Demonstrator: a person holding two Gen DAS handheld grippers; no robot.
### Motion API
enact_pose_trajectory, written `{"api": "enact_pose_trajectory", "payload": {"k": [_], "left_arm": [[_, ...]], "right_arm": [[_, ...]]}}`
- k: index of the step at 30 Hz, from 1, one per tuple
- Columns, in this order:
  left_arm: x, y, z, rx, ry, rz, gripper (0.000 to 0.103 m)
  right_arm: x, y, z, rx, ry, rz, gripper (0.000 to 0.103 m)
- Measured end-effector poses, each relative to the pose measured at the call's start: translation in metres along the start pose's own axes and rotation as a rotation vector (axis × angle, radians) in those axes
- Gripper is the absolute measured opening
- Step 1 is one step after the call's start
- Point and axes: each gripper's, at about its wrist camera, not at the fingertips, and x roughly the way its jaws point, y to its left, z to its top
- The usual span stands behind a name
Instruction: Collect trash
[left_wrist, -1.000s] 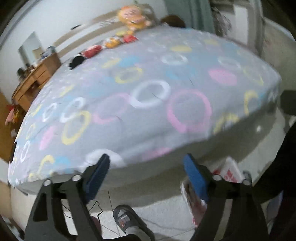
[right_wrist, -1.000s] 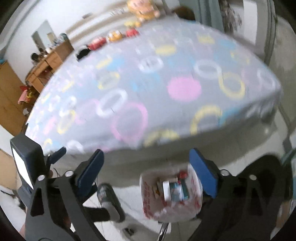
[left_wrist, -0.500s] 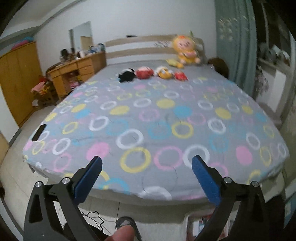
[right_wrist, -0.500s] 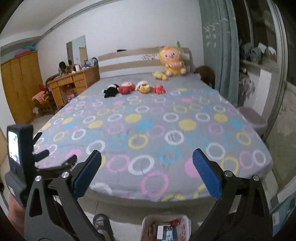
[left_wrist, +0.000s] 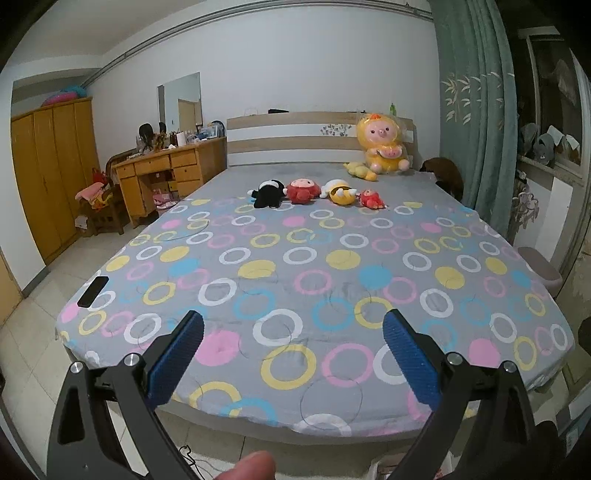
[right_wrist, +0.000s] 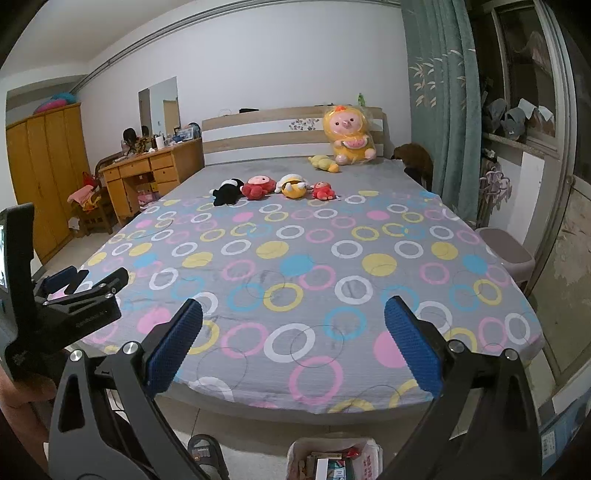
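In the left wrist view, the left tool (left_wrist: 291, 354) is seen spread wide with nothing between its blue pads, held above the foot of a bed (left_wrist: 314, 266) covered in a ringed sheet, where a dark phone (left_wrist: 93, 291) lies near the left corner and soft toys (left_wrist: 317, 192) are lined up near the headboard. In the right wrist view, the right tool (right_wrist: 293, 350) is likewise spread wide and empty, and the trash bag (right_wrist: 334, 459), filled with packaging, is seen on the floor below it, at the foot of the bed.
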Motion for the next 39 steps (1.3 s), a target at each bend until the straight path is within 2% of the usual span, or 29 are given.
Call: {"api": "enact_pose_trajectory", "payload": {"k": [39], "left_arm": [[-0.0079, -0.0015, 0.0087, -0.006, -0.012, -0.009, 0.095]], "right_arm": [[-0.0006, -0.007, -0.002, 0.012, 0.009, -0.005, 0.096]]}}
